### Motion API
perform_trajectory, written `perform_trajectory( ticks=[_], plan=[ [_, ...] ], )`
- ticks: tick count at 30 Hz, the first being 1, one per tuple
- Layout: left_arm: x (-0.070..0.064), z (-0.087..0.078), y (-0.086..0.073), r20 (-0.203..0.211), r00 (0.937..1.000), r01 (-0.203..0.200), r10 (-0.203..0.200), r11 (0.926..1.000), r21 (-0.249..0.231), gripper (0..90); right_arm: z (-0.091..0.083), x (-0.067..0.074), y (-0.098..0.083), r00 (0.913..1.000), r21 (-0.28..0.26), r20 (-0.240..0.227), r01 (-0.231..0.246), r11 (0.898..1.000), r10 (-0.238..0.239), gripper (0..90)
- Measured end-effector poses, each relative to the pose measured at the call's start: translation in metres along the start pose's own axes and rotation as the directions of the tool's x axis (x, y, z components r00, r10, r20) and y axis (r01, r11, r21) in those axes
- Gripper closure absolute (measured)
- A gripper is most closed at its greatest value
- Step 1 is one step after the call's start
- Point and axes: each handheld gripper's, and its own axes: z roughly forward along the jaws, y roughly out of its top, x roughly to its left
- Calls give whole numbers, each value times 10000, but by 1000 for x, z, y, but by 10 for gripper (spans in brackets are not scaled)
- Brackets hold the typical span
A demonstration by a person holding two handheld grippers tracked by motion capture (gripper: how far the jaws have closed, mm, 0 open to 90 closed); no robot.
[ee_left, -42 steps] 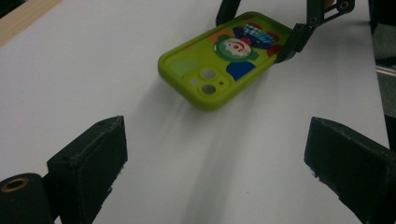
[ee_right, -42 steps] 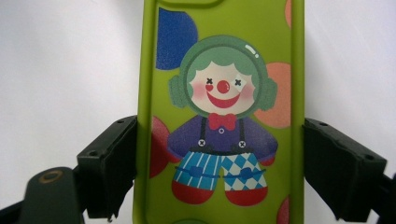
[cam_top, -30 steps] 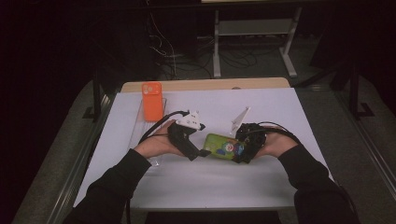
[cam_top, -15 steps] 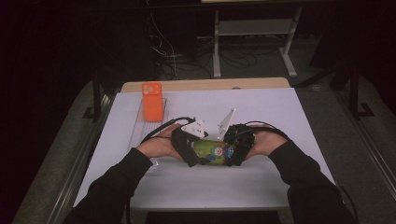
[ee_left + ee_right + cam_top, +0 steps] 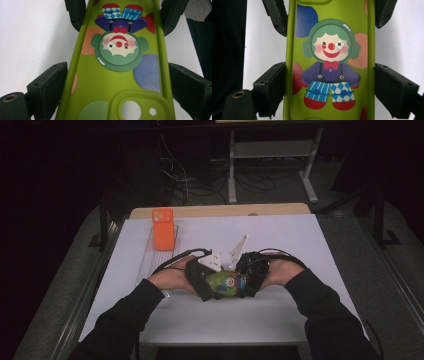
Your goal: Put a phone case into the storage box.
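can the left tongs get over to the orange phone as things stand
Probably not yet. The left tongs are shut on one end of the green case, with the right tongs on the other end. The white table between them and the orange phone looks clear once they let go.

Two phone cases (one green clown case (image 5: 226,282), one orange case (image 5: 163,228)), two grippers, one table (image 5: 300,245)

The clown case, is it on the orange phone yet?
Not yet. The clown case is picked up, pinched by both the left claw and right claw. Its camera hole is empty. The orange phone waits apart on the tray.
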Motion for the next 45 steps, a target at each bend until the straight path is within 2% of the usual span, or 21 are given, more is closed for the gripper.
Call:
perform_trajectory(
  ticks=[1,10,15,26,30,32,36,37,39,40,41,42,44,45],
  plan=[
    [1,0,0,-14,9999,-112,112,9999,91,66,0,0,0,10000,14,13,33,10000,-33,152],
    [2,1,-1,37,10000,-73,72,9998,175,107,-1,0,1,10000,-8,45,33,10000,-33,151],
    [3,0,-2,226,9996,-143,137,9995,264,122,-1,0,1,10000,-24,-66,47,10000,-47,151],
    [3,1,-2,534,9985,117,-141,9989,449,146,2,2,1,9998,-64,-157,109,9999,-110,144],
    [0,0,-1,310,9986,416,-424,9987,283,150,1,0,0,9996,-304,-235,-153,9994,146,119],
    [-1,0,-2,251,9969,744,-749,9970,209,152,-2,-1,-2,9992,-401,-242,-332,9986,323,76],
    [-2,-1,-5,101,9945,1041,-1042,9945,149,152,-8,-2,-8,9975,-838,68,-702,9940,710,15],
    [-2,-2,-5,-128,9952,977,-975,9951,155,152,-9,-2,-11,9968,-944,179,-765,9926,785,6],
    [-3,-2,-5,-309,9927,1175,-1169,9929,173,153,-12,-3,-17,9937,-1143,331,-1029,9881,1073,3],
    [-3,-3,-5,-453,9916,1216,-1208,9925,149,152,-13,-3,-20,9918,-1284,399,-1156,9850,1216,3],
    [-4,-2,-6,-558,9879,1460,-1449,9892,148,152,-14,-3,-22,9895,-1353,454,-1299,9823,1371,3],
    [-4,-2,-6,-691,9867,1486,-1474,9888,124,152,-15,-4,-27,9848,-1523,589,-1532,9764,1637,3],
    [-6,-1,-6,-921,9801,1780,-1758,9839,168,153,-16,-4,-34,9735,-1929,584,-2065,9592,2213,3],
    [-6,0,-6,-1096,9765,1888,-1858,9819,172,153,-17,-4,-37,9697,-2027,670,-2174,9548,2350,3]
  ],
)
